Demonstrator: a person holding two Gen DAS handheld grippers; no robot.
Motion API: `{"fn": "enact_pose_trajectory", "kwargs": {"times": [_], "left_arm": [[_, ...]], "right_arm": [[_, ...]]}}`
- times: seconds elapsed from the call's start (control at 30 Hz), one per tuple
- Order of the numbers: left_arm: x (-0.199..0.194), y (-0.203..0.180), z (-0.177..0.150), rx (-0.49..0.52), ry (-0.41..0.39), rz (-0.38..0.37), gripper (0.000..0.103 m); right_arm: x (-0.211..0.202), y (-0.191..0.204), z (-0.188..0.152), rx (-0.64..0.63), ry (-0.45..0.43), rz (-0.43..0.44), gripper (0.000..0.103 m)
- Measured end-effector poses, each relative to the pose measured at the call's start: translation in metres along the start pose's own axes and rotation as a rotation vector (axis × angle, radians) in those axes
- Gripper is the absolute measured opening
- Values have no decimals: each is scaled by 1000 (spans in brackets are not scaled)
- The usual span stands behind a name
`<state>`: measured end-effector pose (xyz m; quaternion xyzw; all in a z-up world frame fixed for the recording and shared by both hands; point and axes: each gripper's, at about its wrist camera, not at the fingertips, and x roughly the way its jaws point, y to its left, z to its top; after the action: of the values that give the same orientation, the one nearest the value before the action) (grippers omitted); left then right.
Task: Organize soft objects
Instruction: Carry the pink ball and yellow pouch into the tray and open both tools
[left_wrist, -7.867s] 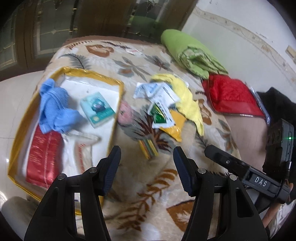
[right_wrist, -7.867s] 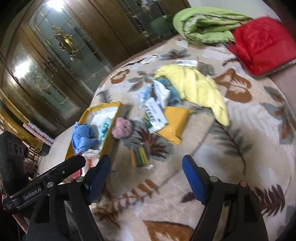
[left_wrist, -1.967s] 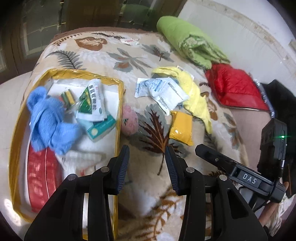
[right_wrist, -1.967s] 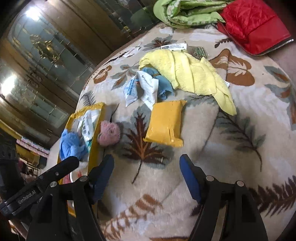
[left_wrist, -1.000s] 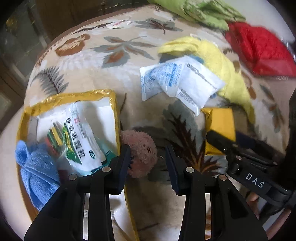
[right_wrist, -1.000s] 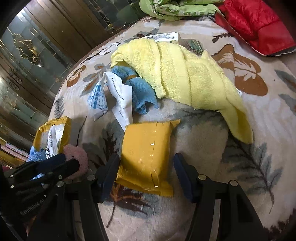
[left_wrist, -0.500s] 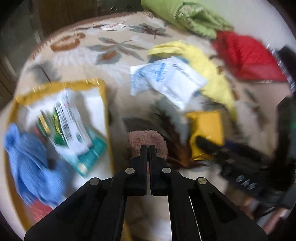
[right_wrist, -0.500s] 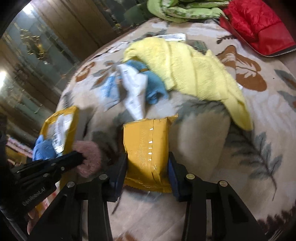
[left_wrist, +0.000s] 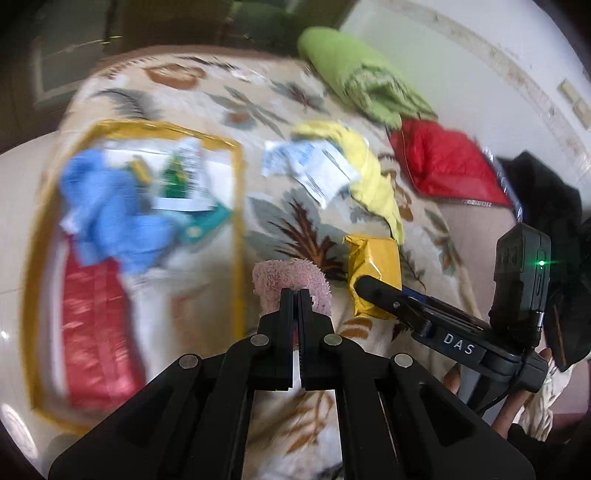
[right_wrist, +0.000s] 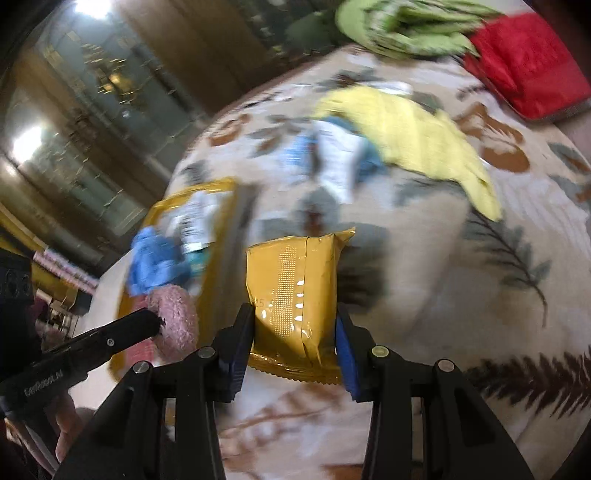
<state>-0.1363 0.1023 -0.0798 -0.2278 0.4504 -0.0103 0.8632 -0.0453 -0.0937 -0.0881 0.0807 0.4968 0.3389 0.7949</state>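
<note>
Leaf-patterned bedding (left_wrist: 207, 92) covers the surface on which all items are laid; dark glazed cabinet doors (right_wrist: 74, 122) are seen behind it. Toward the left edge of the bedding a gold-rimmed tray (left_wrist: 238, 206) is observed, holding a blue knitted cloth (left_wrist: 110, 206), a red packet (left_wrist: 96, 332) and printed sachets (left_wrist: 184, 173), the details being blurred. Just right of the tray rim, the left gripper (left_wrist: 295, 295) is seen clamped tight on a pink plush toy (left_wrist: 291, 277), which is pinched at its near edge. Beside it, the right gripper (right_wrist: 295, 328) is closed against both sides of a yellow foil packet (right_wrist: 295, 288); the packet is held with its far end raised clear of the bedding. Further back, near the middle of the bedding, white sachets (left_wrist: 314, 166) are noted lying against a yellow towel (left_wrist: 369, 173). At the far right edge a green folded quilt (left_wrist: 354, 77) and a red cushion (left_wrist: 443, 166) are recorded, touching one another.
</note>
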Motion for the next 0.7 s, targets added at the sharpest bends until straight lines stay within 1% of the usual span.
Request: {"fn": "enact_pose_trajectory", "kwargs": {"times": [0.17, 0.27, 0.3, 0.37, 0.47, 0.53, 0.6, 0.7], "left_arm": [[-50, 34, -9, -34, -65, 86, 1], [-63, 62, -16, -72, -92, 147, 1], [-64, 72, -19, -87, -101, 166, 1], [-64, 87, -24, -129, -103, 149, 1], [-59, 102, -32, -150, -101, 168, 1], [-55, 110, -35, -172, -97, 164, 1], [-53, 116, -37, -182, -96, 165, 1], [-52, 119, -36, -190, -108, 142, 1]], "right_arm": [[0, 59, -3, -86, -1, 76, 42], [12, 90, -7, -125, 28, 105, 42], [16, 95, -8, -130, 32, 111, 42], [27, 108, -11, -144, 47, 109, 42], [45, 122, -15, -165, 80, 101, 42], [55, 132, -17, -206, 79, 60, 42], [60, 134, -18, -218, 83, 44, 42], [64, 131, -13, -214, 71, 12, 42]]}}
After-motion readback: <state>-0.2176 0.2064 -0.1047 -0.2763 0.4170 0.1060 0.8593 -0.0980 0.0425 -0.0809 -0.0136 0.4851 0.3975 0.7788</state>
